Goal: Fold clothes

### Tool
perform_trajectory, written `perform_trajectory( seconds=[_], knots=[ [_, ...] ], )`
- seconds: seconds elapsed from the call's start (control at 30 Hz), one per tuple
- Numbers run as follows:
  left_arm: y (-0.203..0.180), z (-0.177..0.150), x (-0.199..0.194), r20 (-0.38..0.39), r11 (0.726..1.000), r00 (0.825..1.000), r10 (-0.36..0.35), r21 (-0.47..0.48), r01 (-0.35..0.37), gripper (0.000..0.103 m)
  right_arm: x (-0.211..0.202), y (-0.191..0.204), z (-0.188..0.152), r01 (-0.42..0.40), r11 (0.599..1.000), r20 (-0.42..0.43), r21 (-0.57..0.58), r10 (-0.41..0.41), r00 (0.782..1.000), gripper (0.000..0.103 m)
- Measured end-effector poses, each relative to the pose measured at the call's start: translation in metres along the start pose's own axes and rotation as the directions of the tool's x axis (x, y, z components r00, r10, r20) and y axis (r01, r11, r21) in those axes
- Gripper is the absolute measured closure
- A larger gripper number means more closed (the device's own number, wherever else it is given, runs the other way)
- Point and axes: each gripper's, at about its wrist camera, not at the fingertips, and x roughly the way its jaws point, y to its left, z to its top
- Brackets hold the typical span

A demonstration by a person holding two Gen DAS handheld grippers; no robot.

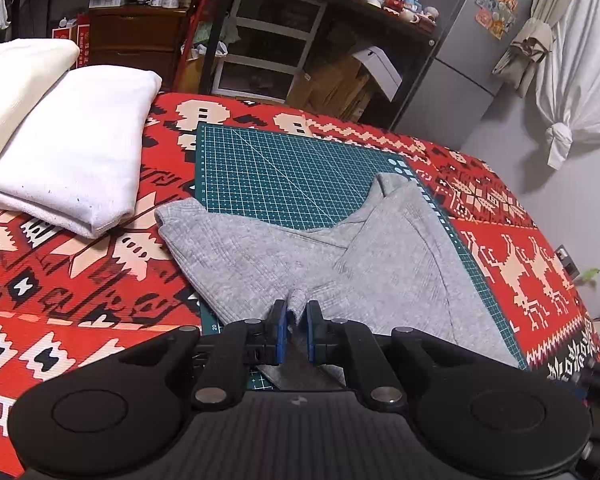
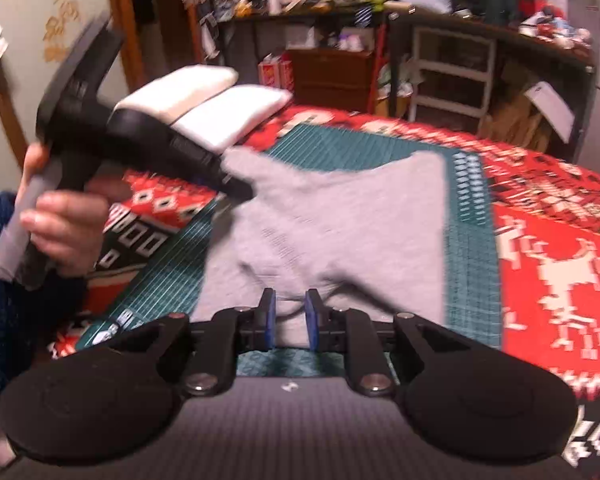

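A red, cream and black patterned blanket is covering the surface, which is looking like a bed, though the frame beneath is not showing. A green gridded cutting mat is lying on the blanket, and two folded white cloths are sitting beside the mat's far left corner, one overlapping the other. Behind them, cluttered shelves, a wooden drawer unit and cardboard boxes are filling the back of the room; a grey fridge with magnets and a tied white curtain are standing at the right.

The grey garment is lying crumpled on the mat, its left edge spilling onto the blanket and one corner peaking up toward the mat's far right side.

The left gripper is sitting at the garment's near edge, its blue-padded fingers standing narrowly apart with a pinch of grey fabric bunching between them. In the blurred right wrist view, the right gripper is likewise sitting at the garment's near hem, fingers narrowly apart with a fold of cloth rising between them; how firmly either pair is clamping is hard to judge. A hand in a dark blue sleeve is holding the left gripper's handle at the left of that view.
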Motion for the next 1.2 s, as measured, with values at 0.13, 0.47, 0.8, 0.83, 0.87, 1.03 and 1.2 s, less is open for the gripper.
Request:
perform_trajectory(
  seconds=[0.13,0.47,0.8,0.83,0.87,1.03,1.2],
  knots=[
    [-0.001,0.0,0.001,-0.002,1.0,1.0,0.006,0.004,-0.006,0.095,-0.011,-0.02,0.005,0.023,0.999,0.04,0.048,-0.025,0.999,0.085],
    [0.002,-0.001,0.002,-0.008,1.0,1.0,0.001,-0.003,-0.001,0.094,0.019,-0.052,-0.013,0.124,0.987,-0.017,0.099,-0.123,0.992,0.096],
    [0.005,0.002,0.002,-0.018,0.999,1.0,-0.021,-0.034,0.02,0.094,0.003,-0.078,0.017,0.071,0.989,0.044,0.129,-0.078,0.996,0.09],
    [0.005,0.002,0.001,-0.02,0.999,1.0,-0.021,-0.035,0.02,0.094,0.004,-0.083,0.026,0.074,0.988,0.05,0.134,-0.081,0.995,0.09],
    [0.005,0.003,0.0,-0.022,0.999,1.0,-0.021,-0.035,0.02,0.095,0.01,-0.089,0.037,0.078,0.986,0.049,0.146,-0.086,0.995,0.09],
    [0.0,0.0,-0.012,-0.036,1.0,0.999,-0.002,-0.001,0.001,0.097,0.055,-0.12,0.079,0.088,0.97,0.018,0.228,-0.094,0.995,0.09],
    [0.001,-0.005,-0.009,-0.048,0.999,0.999,0.007,0.032,-0.006,0.097,0.1,-0.13,0.1,0.07,0.969,0.003,0.236,-0.073,0.997,0.092]
  ],
)
